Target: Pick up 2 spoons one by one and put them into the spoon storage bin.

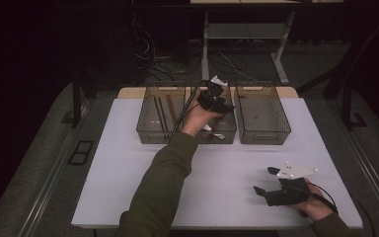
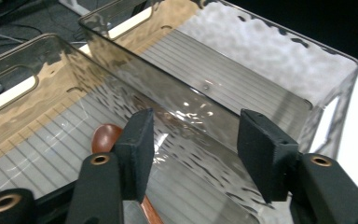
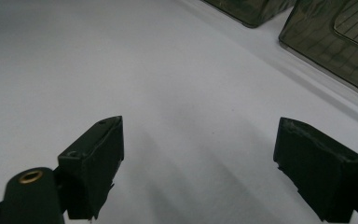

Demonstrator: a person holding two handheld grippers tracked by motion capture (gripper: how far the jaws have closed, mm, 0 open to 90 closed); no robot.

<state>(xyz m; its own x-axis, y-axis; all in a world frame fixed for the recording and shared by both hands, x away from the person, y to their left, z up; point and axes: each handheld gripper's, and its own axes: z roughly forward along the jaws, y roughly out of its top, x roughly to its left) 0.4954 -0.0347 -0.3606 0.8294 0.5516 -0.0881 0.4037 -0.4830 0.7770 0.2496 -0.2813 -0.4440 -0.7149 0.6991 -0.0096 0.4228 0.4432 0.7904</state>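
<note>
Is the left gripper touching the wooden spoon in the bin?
Apart. In the left gripper view, the left gripper stands open above the bin, with the wooden spoon lying on the floor below its jaws.

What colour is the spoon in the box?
Reddish brown spoon, best seen in the left gripper view.

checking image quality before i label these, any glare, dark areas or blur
High view: the room around the white table is very dark. Left gripper view: bright glare on the rippled wall of the middle bin, brown spoon sharp. Right gripper view: the right gripper jaws look soft, and faint shadows streak the table.
</note>
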